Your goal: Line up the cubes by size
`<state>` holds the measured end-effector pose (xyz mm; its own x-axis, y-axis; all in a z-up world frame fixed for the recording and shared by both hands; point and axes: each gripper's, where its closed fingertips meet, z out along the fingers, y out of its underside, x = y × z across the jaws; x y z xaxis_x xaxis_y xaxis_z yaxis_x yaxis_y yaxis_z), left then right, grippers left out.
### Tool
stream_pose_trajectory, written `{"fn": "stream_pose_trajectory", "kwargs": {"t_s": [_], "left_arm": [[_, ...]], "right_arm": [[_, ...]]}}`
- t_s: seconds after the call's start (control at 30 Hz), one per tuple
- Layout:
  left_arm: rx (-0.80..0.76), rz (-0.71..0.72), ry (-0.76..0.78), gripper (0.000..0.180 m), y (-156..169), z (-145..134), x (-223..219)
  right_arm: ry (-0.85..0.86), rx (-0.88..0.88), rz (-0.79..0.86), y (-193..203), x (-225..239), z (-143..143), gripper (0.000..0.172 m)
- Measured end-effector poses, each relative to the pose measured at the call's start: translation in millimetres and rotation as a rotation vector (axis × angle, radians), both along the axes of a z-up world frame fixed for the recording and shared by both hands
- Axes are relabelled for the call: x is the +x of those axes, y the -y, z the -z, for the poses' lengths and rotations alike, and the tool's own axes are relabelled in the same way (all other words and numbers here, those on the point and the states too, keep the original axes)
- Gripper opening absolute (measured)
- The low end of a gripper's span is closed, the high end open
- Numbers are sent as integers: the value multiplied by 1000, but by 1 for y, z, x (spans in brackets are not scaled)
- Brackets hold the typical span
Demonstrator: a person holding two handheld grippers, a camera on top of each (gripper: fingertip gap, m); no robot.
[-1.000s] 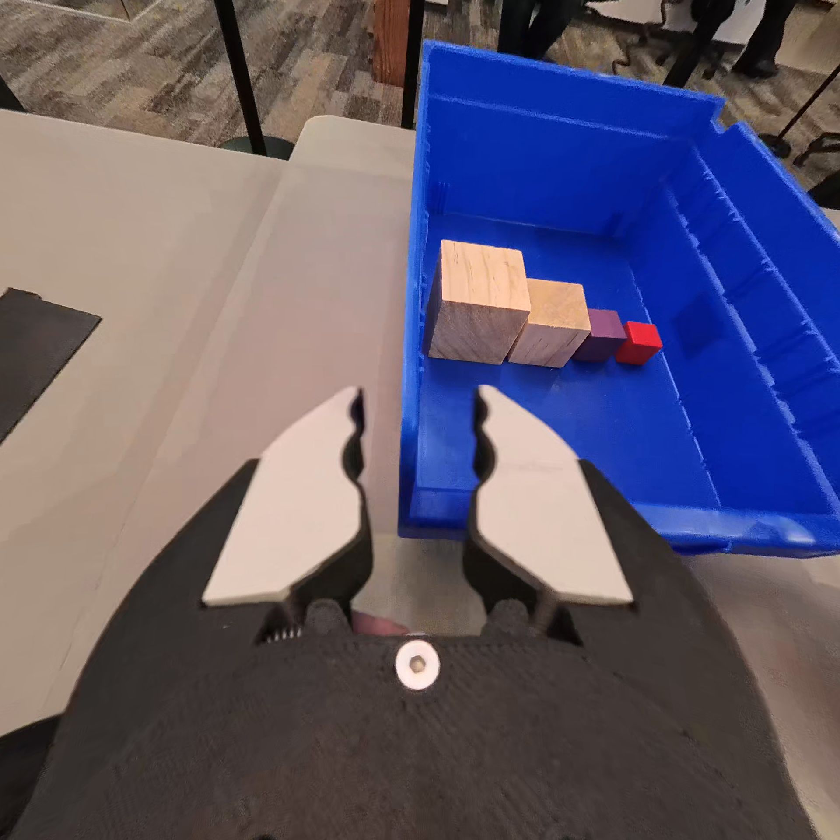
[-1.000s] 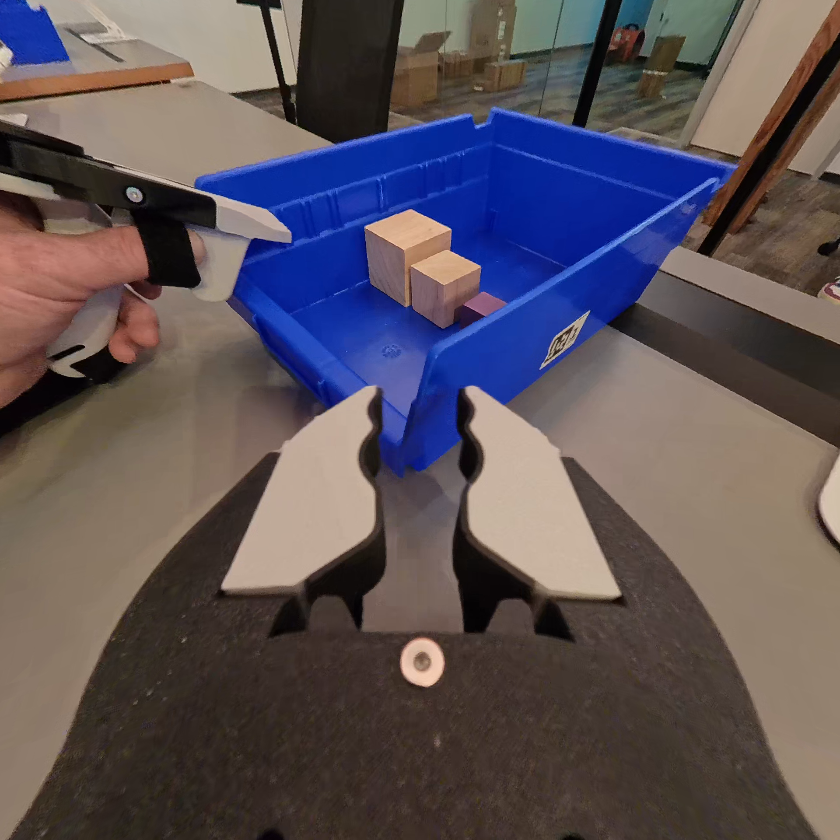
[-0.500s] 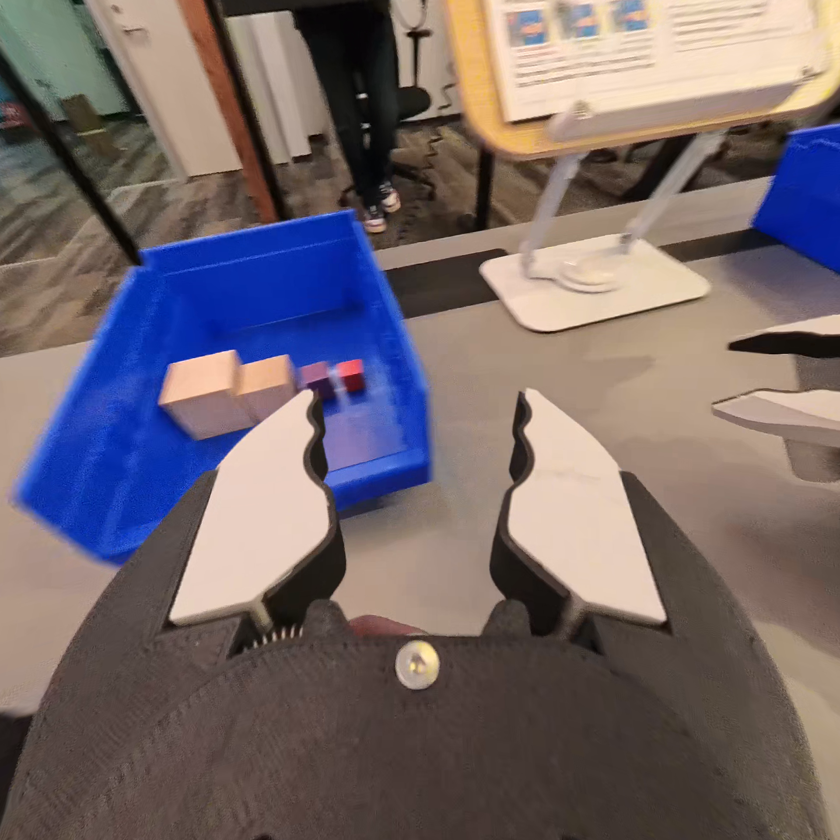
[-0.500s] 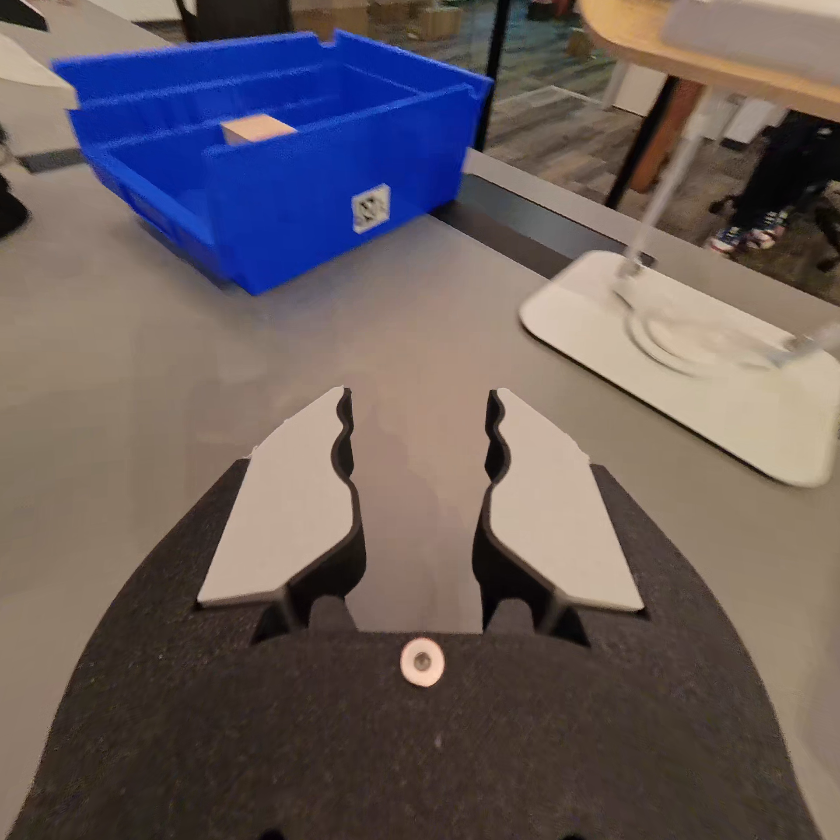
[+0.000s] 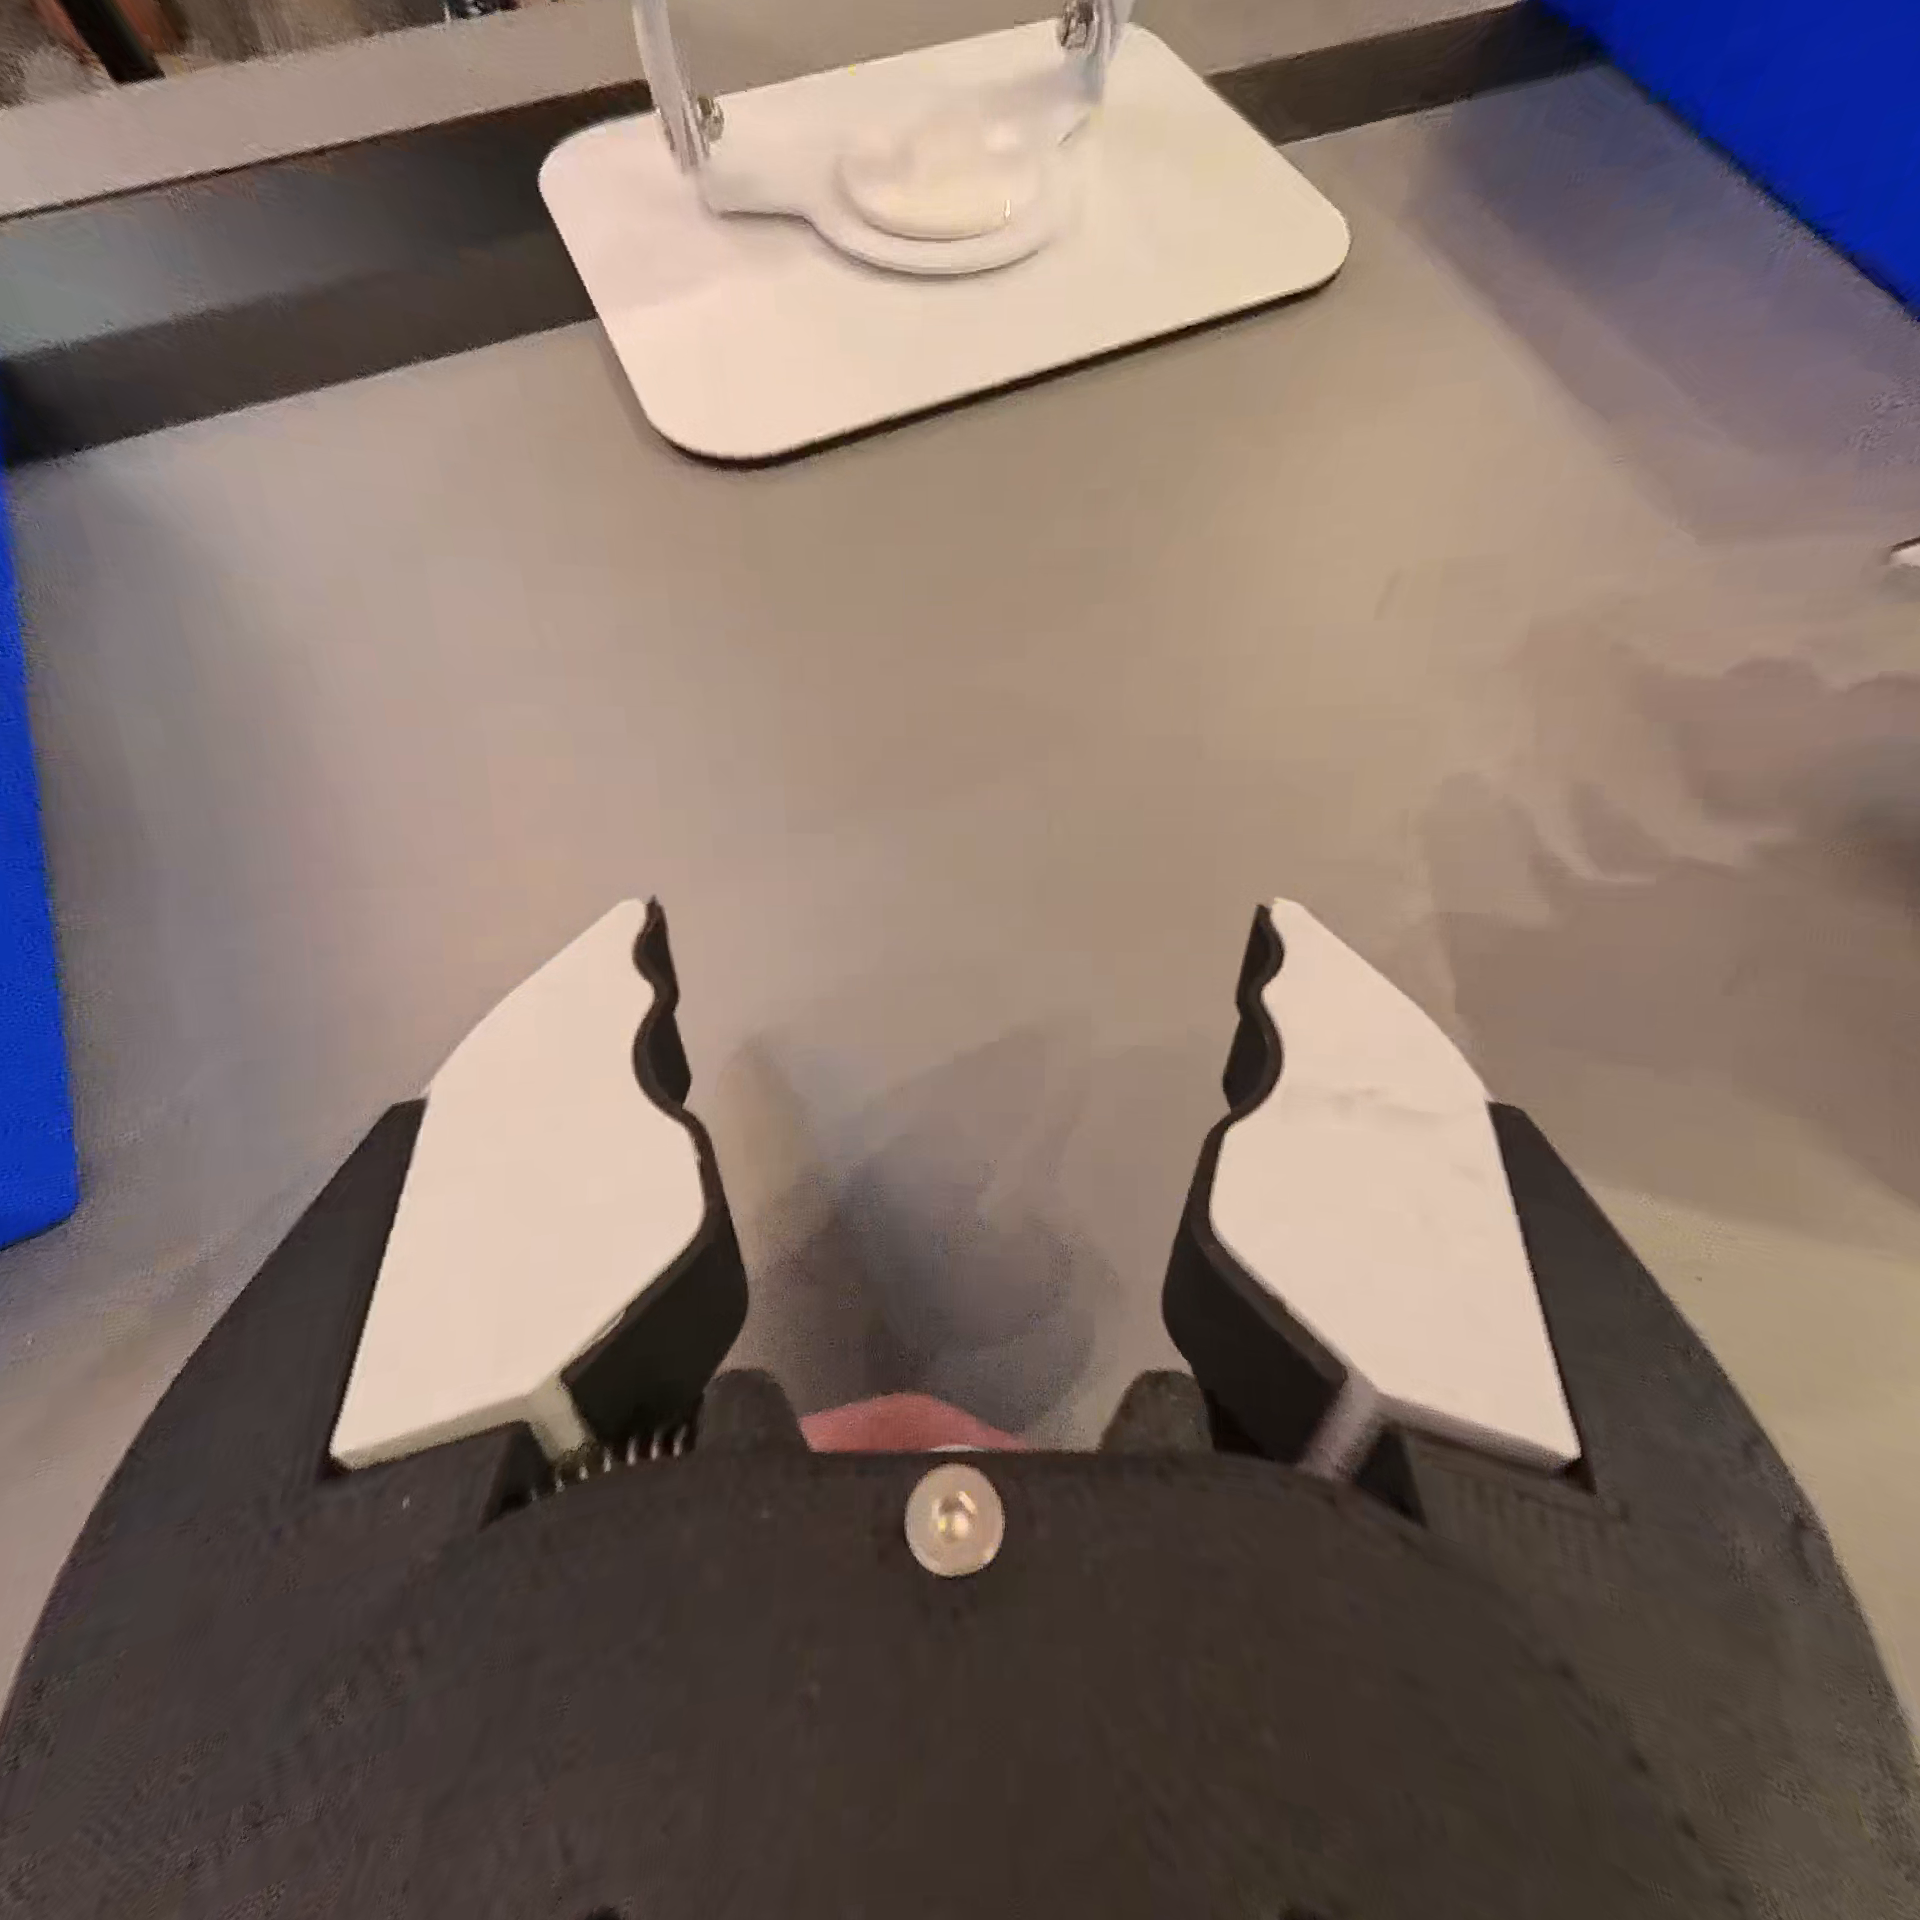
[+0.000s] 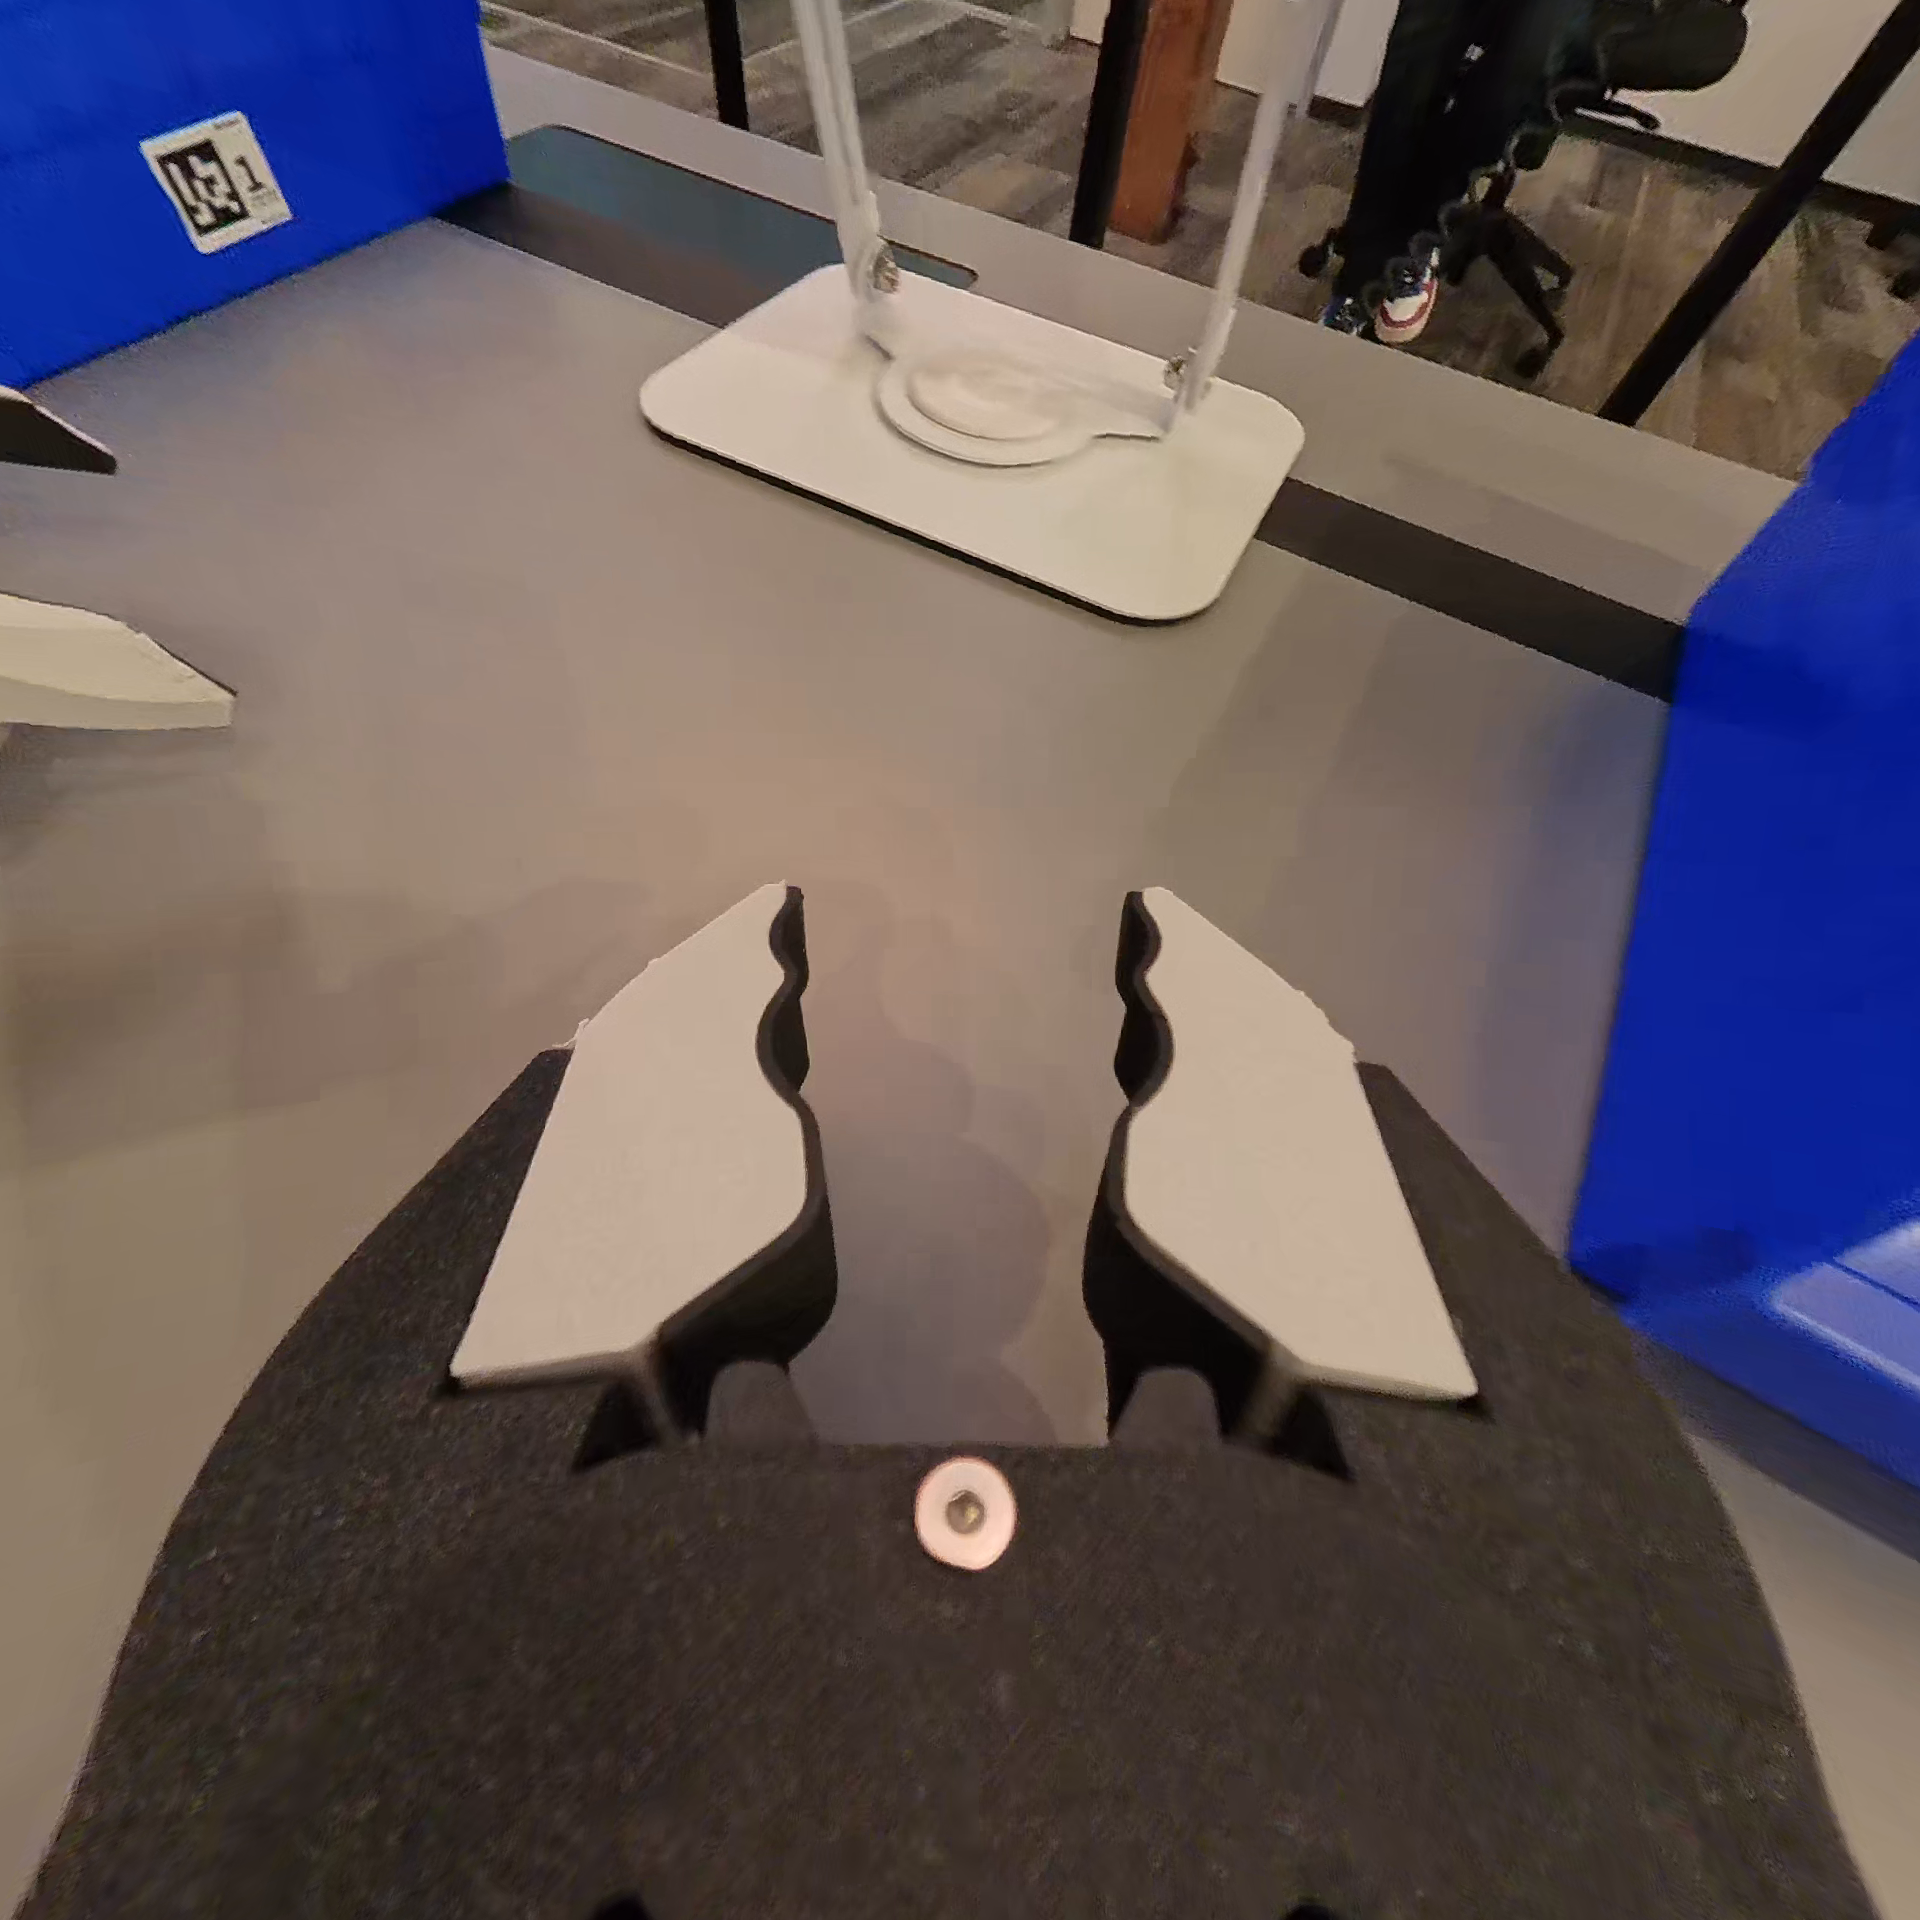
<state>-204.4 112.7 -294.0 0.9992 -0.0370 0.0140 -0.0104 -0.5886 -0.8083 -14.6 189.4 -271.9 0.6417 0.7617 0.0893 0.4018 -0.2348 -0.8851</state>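
No cubes show in either view now. My left gripper [image 5: 956, 909] is open wide and empty, low over the bare grey table [image 5: 935, 675]. My right gripper [image 6: 964, 896] is open and empty over the same table [image 6: 520, 727]. The left gripper's two pale fingers also show at the left edge of the right wrist view [image 6: 114, 681], spread apart. The blue bin with a sticker on its wall [image 6: 343, 125] stands at the far left in the right wrist view. A strip of it shows at the left edge of the left wrist view [image 5: 26, 831].
A white stand base [image 5: 935, 239] sits ahead on the table, also in the right wrist view [image 6: 977, 468]. A second blue bin [image 6: 1787, 935] stands close on the right, with a corner in the left wrist view [image 5: 1766, 125]. A dark strip [image 5: 260, 291] runs along the table's far edge.
Both grippers swung away from the blue bin holding the row of cubes and now face the middle of the table. Both jaws opened wider, the left more. The cubes left both views.
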Motion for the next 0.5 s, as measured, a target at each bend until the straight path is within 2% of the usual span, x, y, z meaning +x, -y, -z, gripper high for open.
{"fn": "stream_pose_trajectory", "kwargs": {"t_s": [0.2, 0.4, 0.5], "left_arm": [[-47, -8, 10, 96, 5, 7, -13], [-178, 15, 9, 92, 8, 26, -11], [-195, 11, -2, 90, 8, 29, -12]], "right_arm": [[36, -27, 13, -7, 14, 7, 61], [90, -99, 4, -9, 12, 20, 57], [122, -112, -7, -7, 13, 25, 50]]}}
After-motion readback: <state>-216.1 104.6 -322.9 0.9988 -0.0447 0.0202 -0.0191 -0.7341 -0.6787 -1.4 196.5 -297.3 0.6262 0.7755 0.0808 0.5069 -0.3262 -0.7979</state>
